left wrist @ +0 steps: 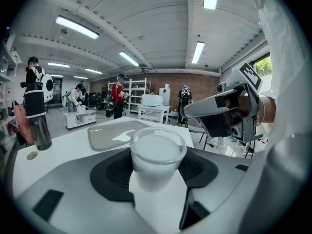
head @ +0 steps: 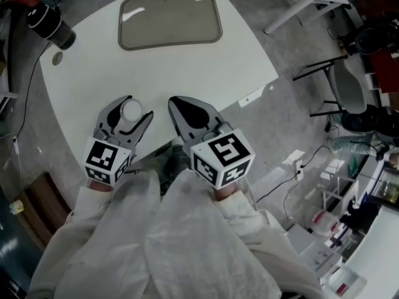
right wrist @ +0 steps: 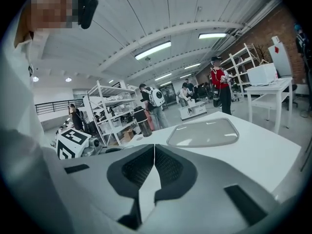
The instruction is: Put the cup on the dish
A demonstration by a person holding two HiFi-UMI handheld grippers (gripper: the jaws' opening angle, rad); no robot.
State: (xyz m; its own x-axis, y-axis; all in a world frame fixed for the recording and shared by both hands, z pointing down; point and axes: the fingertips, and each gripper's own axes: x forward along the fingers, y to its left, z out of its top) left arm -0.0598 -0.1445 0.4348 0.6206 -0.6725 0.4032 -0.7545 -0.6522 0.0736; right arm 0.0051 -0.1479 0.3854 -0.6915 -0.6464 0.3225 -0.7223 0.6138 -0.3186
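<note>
Two hand-held grippers hover at the near edge of a white table [head: 237,61], the left one gripping a cup.

A dark bottle [head: 51,25] stands far ahead of the left jaws and off to their left. The left gripper [head: 138,104] has its jaws spread wide, and the pads press on both sides of a frosted white cup [left wrist: 157,152], held upright between them. A clear rectangular dish [head: 169,20] lies on the table well ahead of both pairs of jaws, apart from the cup. Just right of the cup, the right gripper [head: 174,103] has its jaws closed together, holding nothing.
</note>
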